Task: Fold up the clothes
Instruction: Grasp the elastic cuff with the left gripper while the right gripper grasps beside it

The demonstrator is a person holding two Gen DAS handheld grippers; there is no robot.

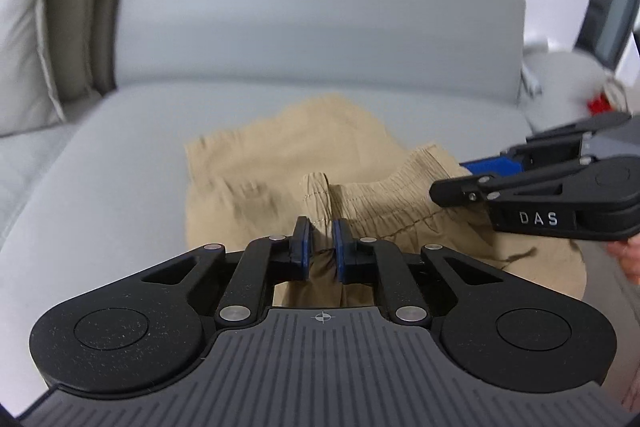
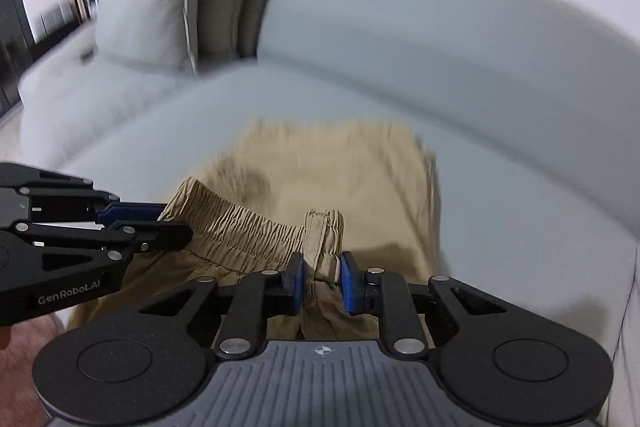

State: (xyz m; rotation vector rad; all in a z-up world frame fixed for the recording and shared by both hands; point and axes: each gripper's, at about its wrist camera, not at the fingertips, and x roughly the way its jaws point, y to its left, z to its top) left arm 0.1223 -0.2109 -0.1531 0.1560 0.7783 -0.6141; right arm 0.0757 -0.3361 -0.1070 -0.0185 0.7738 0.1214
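Item: tan shorts, lying on grey sofa seat, waistband at near edge.
Left gripper: we see jaws pinching waistband fold.
Right gripper: we see jaws clamped on waistband belt loop.
Risk: we judge both bites shallow; uneven lift may slip elastic, skewing fold.

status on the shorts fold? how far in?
Done: the khaki shorts lie on the grey sofa, apparently already doubled over. In hand: left gripper and right gripper each pinch the elastic waistband, lifted off the seat. Left: carry the waistband over toward the far hem, lay it down, release.
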